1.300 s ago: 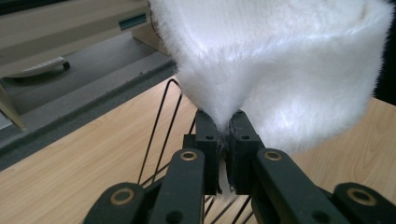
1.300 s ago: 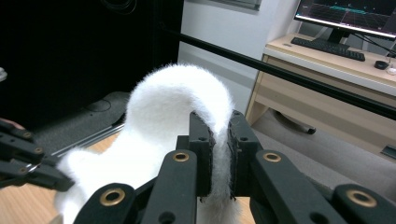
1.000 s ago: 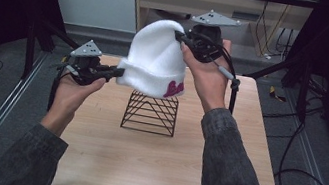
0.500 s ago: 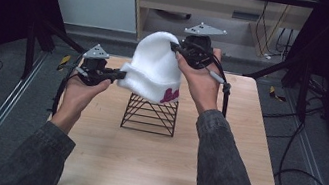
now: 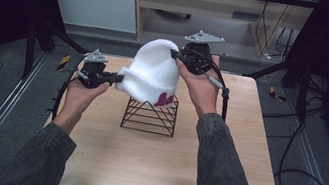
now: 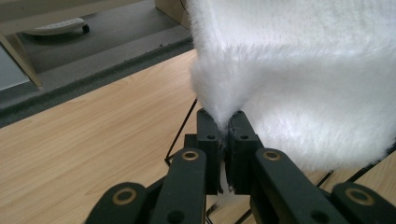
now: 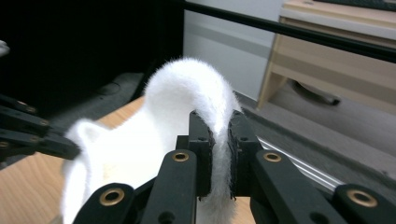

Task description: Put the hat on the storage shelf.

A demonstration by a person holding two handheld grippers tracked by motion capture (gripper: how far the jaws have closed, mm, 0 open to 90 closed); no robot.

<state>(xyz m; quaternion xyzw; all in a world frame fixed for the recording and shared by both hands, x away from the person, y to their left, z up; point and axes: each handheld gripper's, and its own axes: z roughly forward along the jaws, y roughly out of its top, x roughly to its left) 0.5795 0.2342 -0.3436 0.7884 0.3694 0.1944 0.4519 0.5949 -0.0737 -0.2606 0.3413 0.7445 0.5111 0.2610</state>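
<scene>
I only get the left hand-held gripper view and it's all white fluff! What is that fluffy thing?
Observer: It's a white beanie hat with a pink mark near its rim, as the high view shows.
Operator: Is somebody else holding it too?
Observer: Yes, the right hand-held gripper is shut on the hat's rim on the far side, while the left hand-held gripper pinches the near edge.
Operator: What's that black wire I see under it?
Observer: A black wire rack shaped like a tent, standing on the wooden table. The hat hangs right over its top.
</scene>
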